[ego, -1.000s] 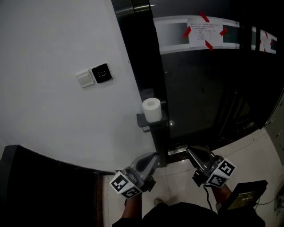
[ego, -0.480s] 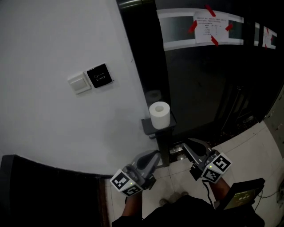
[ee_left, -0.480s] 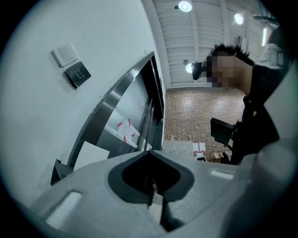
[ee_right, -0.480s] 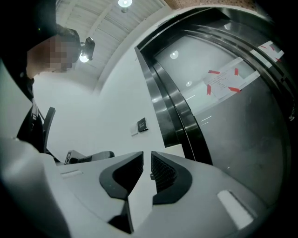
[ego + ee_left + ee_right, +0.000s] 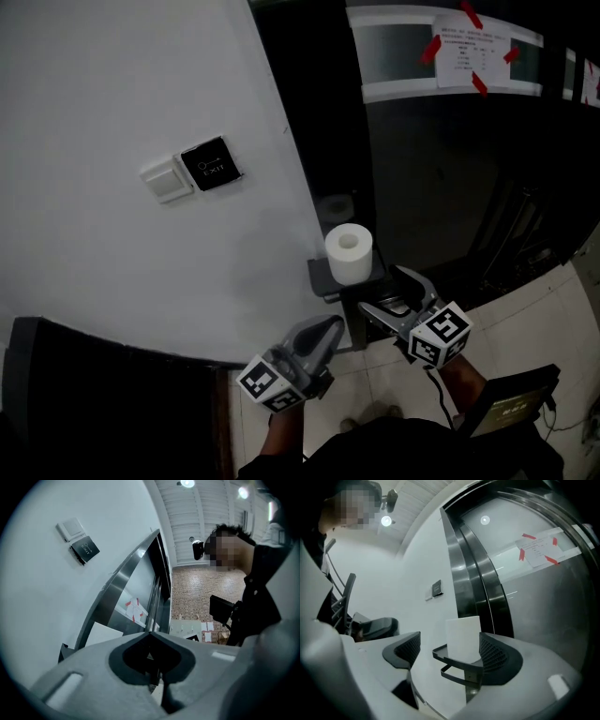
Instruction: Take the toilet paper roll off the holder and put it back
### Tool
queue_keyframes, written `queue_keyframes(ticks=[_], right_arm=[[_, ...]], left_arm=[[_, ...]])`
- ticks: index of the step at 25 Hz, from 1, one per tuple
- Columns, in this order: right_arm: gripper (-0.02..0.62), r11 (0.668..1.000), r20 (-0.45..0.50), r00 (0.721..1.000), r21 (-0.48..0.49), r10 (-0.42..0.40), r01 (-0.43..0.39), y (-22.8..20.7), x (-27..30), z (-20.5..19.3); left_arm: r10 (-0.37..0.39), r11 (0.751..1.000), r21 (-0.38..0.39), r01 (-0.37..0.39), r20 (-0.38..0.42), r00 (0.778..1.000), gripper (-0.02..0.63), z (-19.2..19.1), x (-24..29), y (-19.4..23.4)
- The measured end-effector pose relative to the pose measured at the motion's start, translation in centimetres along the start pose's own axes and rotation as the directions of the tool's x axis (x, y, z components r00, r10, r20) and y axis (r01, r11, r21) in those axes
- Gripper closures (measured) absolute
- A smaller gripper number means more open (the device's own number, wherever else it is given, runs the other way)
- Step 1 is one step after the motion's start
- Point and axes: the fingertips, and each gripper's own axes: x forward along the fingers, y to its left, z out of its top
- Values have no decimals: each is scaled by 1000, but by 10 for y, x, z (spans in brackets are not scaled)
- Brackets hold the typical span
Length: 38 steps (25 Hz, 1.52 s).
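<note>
Toilet paper roll [image 5: 349, 253]: upright on holder [image 5: 323, 279] beside wall, not yet lifted.
Right tool [image 5: 382, 292]: just near it, jaws opening, roll framed beyond them, untouched.
Left tool [image 5: 330, 326]: jaws together, empty.
Removal and return both outstanding.

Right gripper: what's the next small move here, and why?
Probably advance the right gripper toward the toilet paper roll until its pads flank it. The roll stands upright on the holder, untouched. The jaws are opening with nothing pressed between them, and the right gripper view shows the roll ahead, framed by the gap. The left gripper is shut, lower down.
</note>
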Motion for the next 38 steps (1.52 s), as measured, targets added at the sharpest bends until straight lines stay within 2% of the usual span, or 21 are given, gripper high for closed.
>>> queue_keyframes(ticks=[5,10,14,18,24,28,31,35,38], right_arm=[[138,996,-27,998,-67,-56,54,-23,41,3],[108,994,-102,994,-104,-38,27,-26,76,0],[100,994,-129,991,-103,-37,24,-25,91,-4],[101,987,-147,983,-133,-106,86,-31,99,-6],[100,968,-207,958,-195,-199,159,-41,113,-15],[110,971,-227,955,-190,-189,147,-42,112,-16],[117,974,-211,963,-187,-169,130,-39,110,-15],[120,972,-135,979,-198,-153,124,-38,95,0],[121,989,-66,994,-127,-88,79,-33,76,22]], left_arm=[[13,1000,4,-13,-9,1000,606,0,-1,7],[37,999,-5,-37,-19,999,606,-1,-9,17],[52,999,-1,-52,-16,999,606,2,-14,26],[55,999,-1,-55,-11,998,606,4,-16,30],[69,998,-3,-69,-7,998,606,4,-22,34],[71,998,2,-71,-5,997,606,6,-23,35],[66,998,-1,-66,-2,998,606,6,-21,36],[51,999,4,-51,-5,999,606,7,-15,34],[40,999,10,-40,-7,999,606,9,-10,33]])
